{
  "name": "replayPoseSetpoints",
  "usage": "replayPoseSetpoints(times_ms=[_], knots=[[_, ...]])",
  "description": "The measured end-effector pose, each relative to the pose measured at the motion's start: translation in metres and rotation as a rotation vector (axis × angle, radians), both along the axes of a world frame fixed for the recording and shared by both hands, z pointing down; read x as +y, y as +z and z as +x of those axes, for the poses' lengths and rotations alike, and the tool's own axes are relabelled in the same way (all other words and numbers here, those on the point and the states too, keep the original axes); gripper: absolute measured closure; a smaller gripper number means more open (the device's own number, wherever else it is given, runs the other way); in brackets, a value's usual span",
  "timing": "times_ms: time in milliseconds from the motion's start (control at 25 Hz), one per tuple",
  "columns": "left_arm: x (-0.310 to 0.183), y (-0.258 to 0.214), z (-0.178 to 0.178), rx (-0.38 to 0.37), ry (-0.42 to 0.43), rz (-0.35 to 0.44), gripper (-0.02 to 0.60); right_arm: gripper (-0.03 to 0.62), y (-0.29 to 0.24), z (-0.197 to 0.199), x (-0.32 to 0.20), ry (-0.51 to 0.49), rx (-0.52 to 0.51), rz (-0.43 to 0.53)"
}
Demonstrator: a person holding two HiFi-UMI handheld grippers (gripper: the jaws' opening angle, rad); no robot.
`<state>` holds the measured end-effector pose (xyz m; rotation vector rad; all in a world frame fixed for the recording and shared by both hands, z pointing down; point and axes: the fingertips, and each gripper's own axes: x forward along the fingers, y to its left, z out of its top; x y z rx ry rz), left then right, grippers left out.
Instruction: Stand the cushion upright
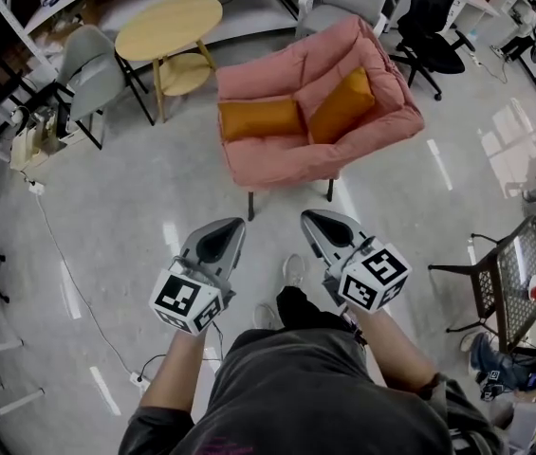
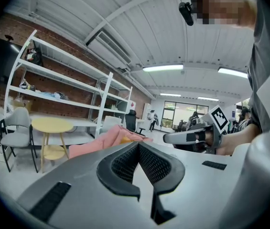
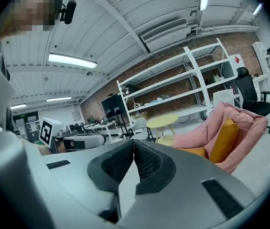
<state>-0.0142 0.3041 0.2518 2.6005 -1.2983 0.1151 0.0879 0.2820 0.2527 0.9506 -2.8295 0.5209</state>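
Note:
A pink armchair [image 1: 343,150] stands ahead on the floor with two orange cushions on it. The left cushion [image 1: 260,118] lies low on the seat, and the right cushion [image 1: 341,105] leans up against the backrest. My left gripper [image 1: 237,224] and right gripper [image 1: 310,218] hover side by side short of the chair, both shut and empty. In the right gripper view the right gripper [image 3: 134,141] points left of the leaning cushion [image 3: 225,138]. In the left gripper view the left gripper [image 2: 138,144] faces the armchair [image 2: 103,141], mostly hidden behind its jaws.
A round yellow table [image 1: 168,27] and a grey chair [image 1: 92,69] stand left of the armchair. A black office chair [image 1: 434,27] is behind it at the right. A black mesh side table [image 1: 514,282] stands at my right. A cable [image 1: 68,263] runs over the floor at my left.

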Motion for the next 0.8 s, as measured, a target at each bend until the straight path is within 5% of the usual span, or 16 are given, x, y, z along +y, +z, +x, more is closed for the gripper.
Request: replayPoseSetpoints(times_ms=[800], knots=[[-0.187,0.016,0.020,-0.014,-0.115,-0.047,0.571,0.579,0.032,0.011,-0.191,-0.139,0.019,-0.062]])
